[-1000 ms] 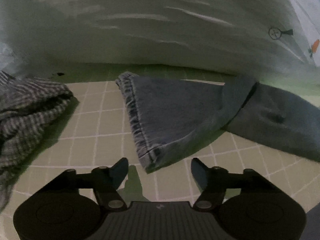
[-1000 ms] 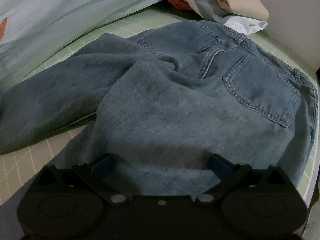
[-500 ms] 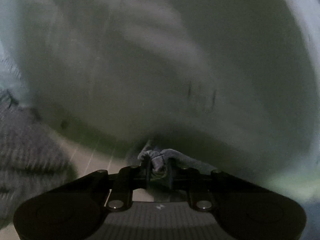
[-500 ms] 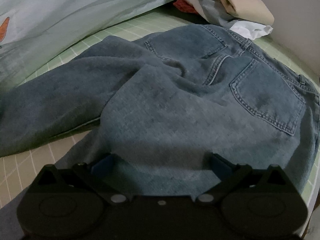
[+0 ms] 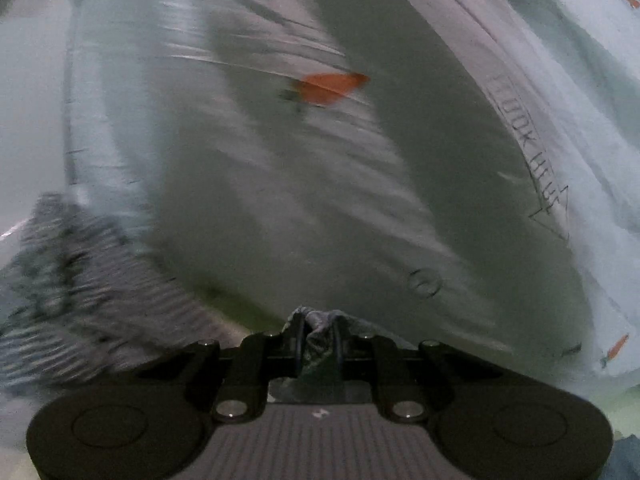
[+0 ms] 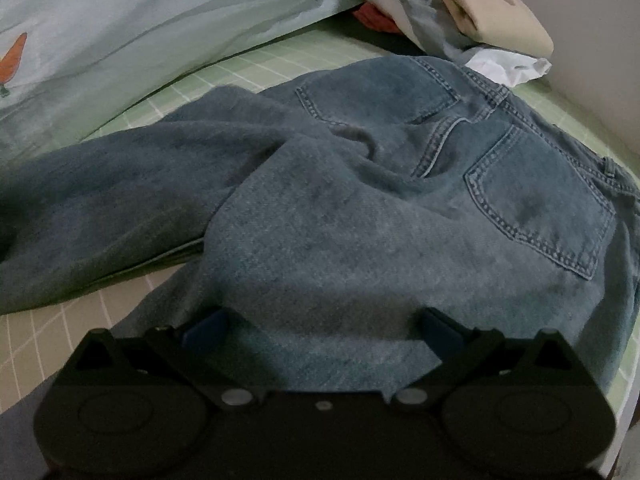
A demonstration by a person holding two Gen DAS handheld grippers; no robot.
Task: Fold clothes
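Jeans (image 6: 360, 216): spread centre frame under the released right gripper (image 6: 320, 324); bunched hem clenched in the left gripper (image 5: 318, 334), lower centre. Quilt (image 5: 400, 160) lettering, right: unreadable.

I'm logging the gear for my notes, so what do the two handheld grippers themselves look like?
Both are matte black. The left gripper has a grey ribbed centre plate with a small white mark, round side housings and silver screws. The right gripper has the same round housings and silver screws, with dark blue finger pads. No cables, hands or sleeves show.

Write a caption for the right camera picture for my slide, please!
Open right tool resting over blue jeans spread on a green checked mat.
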